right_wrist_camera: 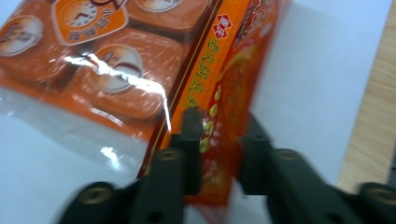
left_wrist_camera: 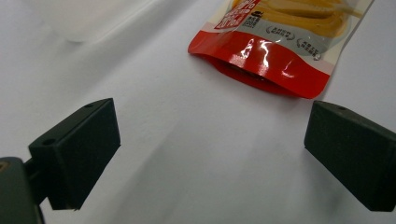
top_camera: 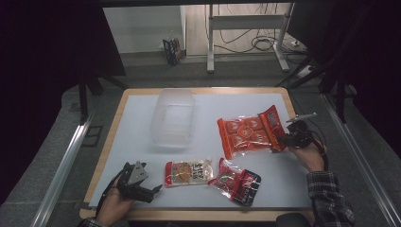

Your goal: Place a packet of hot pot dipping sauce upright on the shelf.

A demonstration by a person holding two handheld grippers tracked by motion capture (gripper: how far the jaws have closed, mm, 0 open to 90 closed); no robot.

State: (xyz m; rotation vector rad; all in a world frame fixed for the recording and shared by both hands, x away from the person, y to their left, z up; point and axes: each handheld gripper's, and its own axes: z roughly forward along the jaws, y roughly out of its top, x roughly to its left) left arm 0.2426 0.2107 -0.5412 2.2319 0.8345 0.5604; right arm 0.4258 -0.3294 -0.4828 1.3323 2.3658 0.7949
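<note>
My right gripper (right_wrist_camera: 218,154) pinched the orange snack pack (top_camera: 248,131); its yellow lettering was unreadable. My left gripper (left_wrist_camera: 210,149) gaped empty. Three packets and one clear tub (top_camera: 173,118) lay on the desk (top_camera: 208,99).

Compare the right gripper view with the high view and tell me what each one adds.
Right gripper view alone: the right gripper straddles the header edge of the orange snack pack, whose yellow lettering and clock-face logo show.

High view alone: a clear plastic bin, a noodle pouch, a red-and-black packet, and the left gripper resting open on the white mat.

Both: the orange snack pack, the right gripper at its edge, the white mat and the wooden table edge.
</note>
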